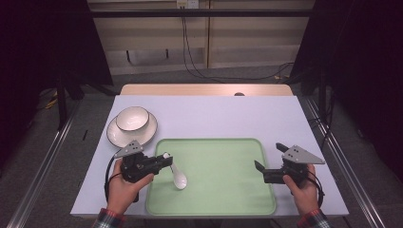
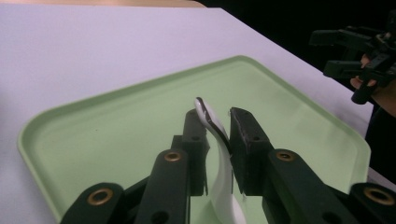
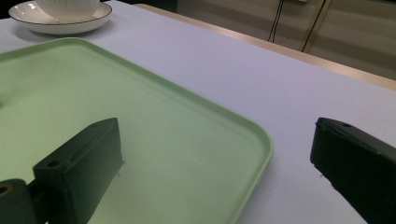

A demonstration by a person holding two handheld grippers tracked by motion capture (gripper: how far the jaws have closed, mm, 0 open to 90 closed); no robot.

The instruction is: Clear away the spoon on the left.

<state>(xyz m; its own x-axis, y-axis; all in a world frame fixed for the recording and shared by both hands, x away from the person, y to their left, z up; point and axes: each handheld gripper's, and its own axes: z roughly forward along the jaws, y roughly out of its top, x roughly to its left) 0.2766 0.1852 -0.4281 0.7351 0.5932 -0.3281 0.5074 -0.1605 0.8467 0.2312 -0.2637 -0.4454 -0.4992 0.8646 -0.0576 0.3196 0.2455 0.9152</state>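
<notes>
Spoon (image 1: 177, 175): we see its bowl resting on the green tray (image 1: 223, 199), handle raised between the left gripper (image 1: 166, 158) jaws, which pinch it for control. Right gripper (image 1: 268, 158) hangs spread wide at the tray's right edge, holding nothing.

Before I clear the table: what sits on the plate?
A white bowl sits on the plate. The plate's middle is covered by the bowl; the bowl's inside looks empty.
</notes>
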